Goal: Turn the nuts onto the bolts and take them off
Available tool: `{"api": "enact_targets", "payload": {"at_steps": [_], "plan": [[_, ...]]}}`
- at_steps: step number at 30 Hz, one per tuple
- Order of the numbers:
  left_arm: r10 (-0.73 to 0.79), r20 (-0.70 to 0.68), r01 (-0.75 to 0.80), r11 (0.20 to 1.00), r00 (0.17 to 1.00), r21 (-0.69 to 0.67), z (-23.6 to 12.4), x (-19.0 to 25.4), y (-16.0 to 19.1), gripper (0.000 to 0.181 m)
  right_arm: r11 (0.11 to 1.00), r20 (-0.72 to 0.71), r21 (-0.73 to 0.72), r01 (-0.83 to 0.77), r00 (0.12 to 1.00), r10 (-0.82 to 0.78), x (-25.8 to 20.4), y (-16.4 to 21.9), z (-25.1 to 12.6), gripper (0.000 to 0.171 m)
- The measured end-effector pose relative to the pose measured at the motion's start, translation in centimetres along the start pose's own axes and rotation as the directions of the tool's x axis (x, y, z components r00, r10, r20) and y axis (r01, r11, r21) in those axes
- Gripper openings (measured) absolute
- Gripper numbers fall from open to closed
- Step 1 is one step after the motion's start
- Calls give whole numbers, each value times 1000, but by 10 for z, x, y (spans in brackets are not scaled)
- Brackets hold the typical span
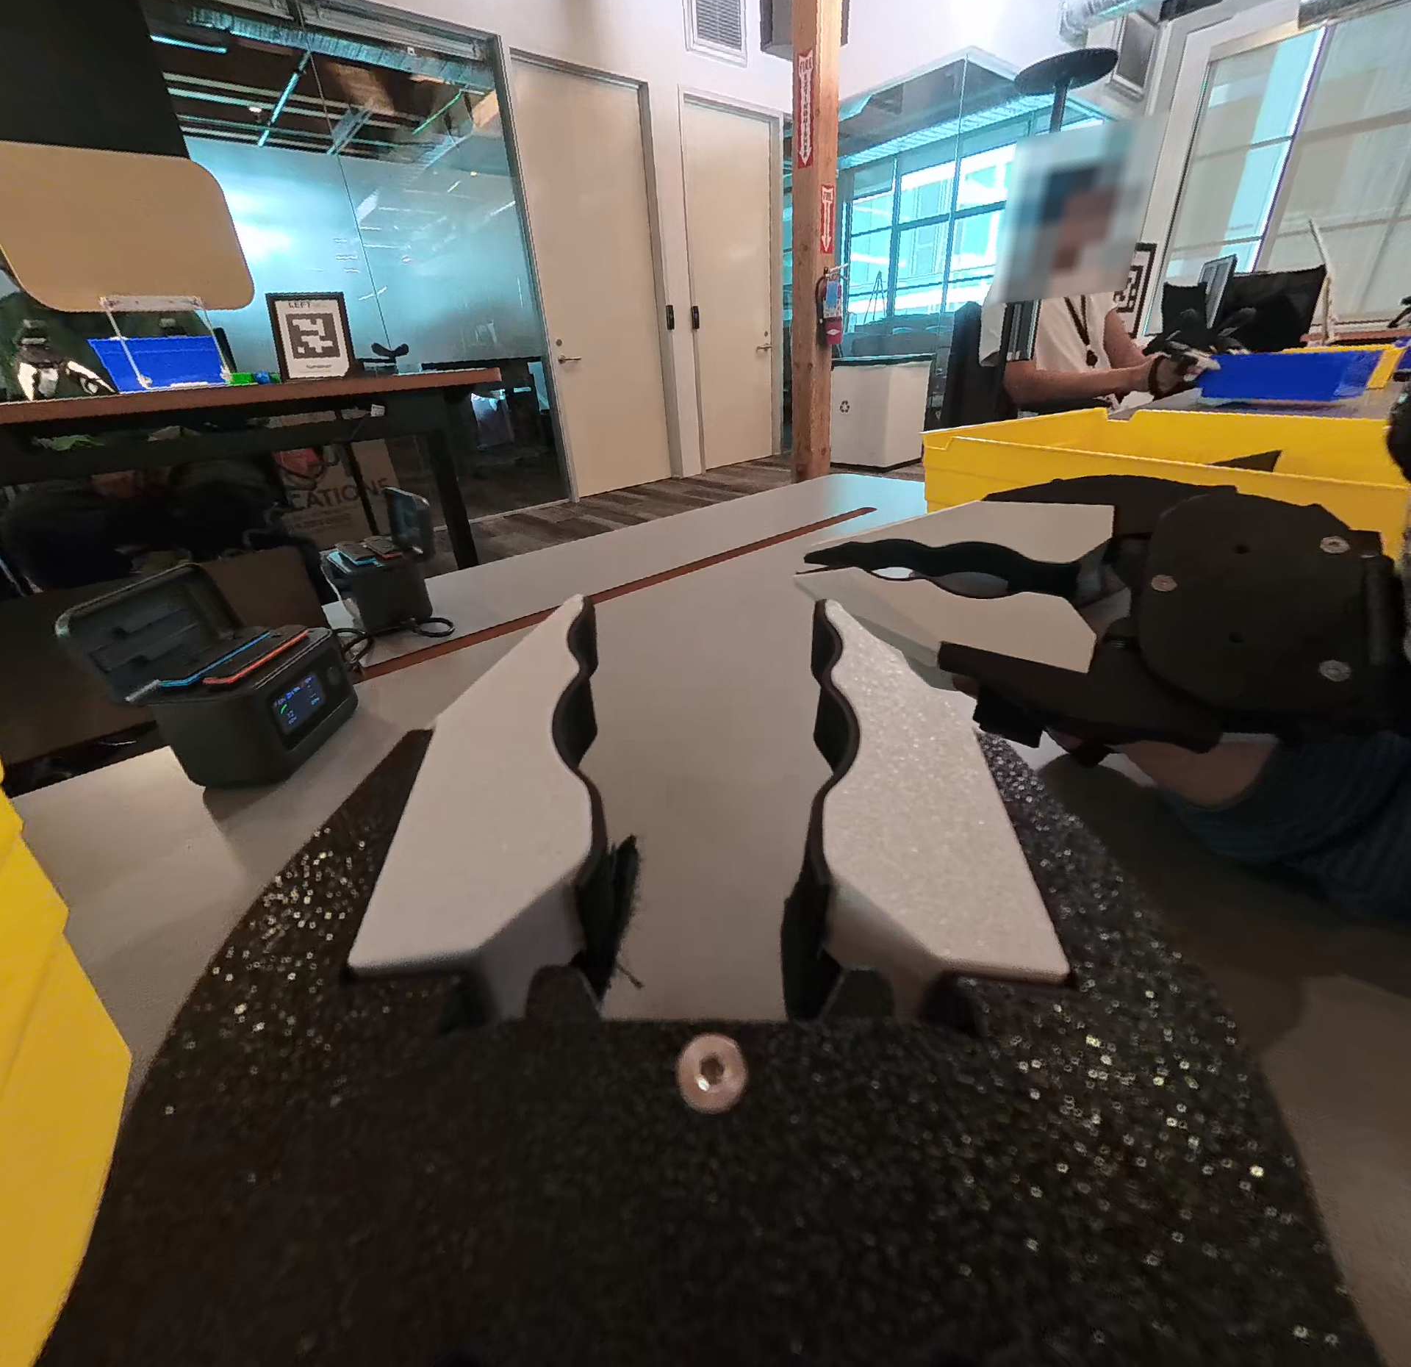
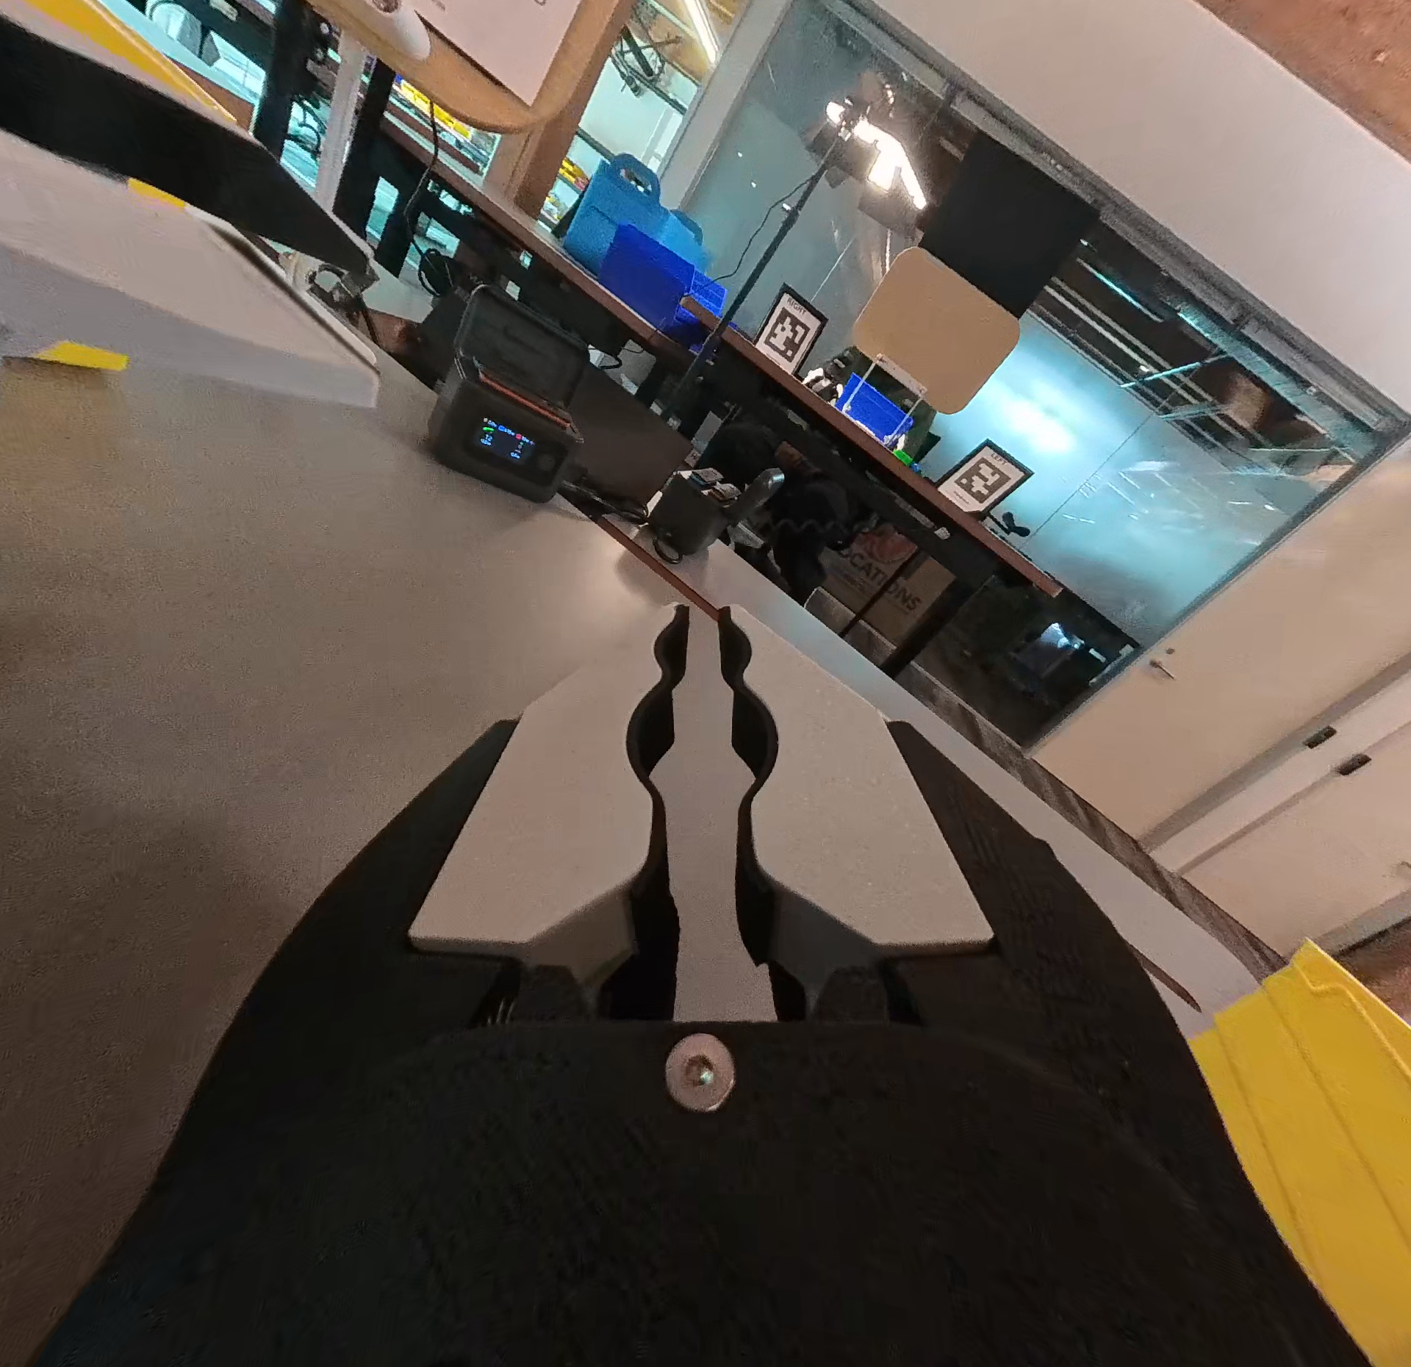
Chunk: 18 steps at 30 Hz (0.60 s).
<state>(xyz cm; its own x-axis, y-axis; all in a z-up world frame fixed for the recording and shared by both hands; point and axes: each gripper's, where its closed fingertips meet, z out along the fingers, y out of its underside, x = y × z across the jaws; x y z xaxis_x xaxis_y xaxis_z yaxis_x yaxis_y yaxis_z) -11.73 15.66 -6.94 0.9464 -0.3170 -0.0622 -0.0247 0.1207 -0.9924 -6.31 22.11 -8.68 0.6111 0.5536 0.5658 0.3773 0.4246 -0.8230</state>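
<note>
No nut or bolt shows in either view. My left gripper [image 1: 702,605] is open and empty, its white fingers [image 1: 496,758] spread wide just above the grey table [image 1: 687,758]. My right gripper [image 2: 702,614] is empty, with its jaws drawn together to a thin slit, low over the same table. It also shows in the left wrist view [image 1: 809,563], at the right, lying on its side and pointing left, held by a hand in a dark sleeve.
A yellow bin [image 1: 1145,452] stands behind the right gripper and another [image 1: 38,1025] is at the left edge. One also shows at the lower right [image 2: 1328,1101]. A dark charger case [image 1: 229,689] and a smaller dock [image 1: 389,590] sit at the table's far left. A person [image 1: 1069,345] sits at another table. Across from one pair of fingers to the other is roughly 9 cm.
</note>
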Motion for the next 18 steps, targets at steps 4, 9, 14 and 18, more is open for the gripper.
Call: {"api": "enact_targets", "payload": {"at_steps": [4,9,14,18], "plan": [[3,-2,-3,1000,1000,0,0,0,0,54,1000,-1,6,6,1000,-6,0,-1,-1,6],[4,-4,-4,1000,1000,0,0,1,0,52,1000,0,11,6,1000,-6,0,-1,-1,6],[5,-7,-5,1000,1000,0,0,1,0,50,1000,6,14,16,1000,-16,-2,-2,-1,5],[4,-8,-4,1000,1000,1,0,1,0,50,1000,9,15,18,1000,-18,-3,-2,-1,5]]}}
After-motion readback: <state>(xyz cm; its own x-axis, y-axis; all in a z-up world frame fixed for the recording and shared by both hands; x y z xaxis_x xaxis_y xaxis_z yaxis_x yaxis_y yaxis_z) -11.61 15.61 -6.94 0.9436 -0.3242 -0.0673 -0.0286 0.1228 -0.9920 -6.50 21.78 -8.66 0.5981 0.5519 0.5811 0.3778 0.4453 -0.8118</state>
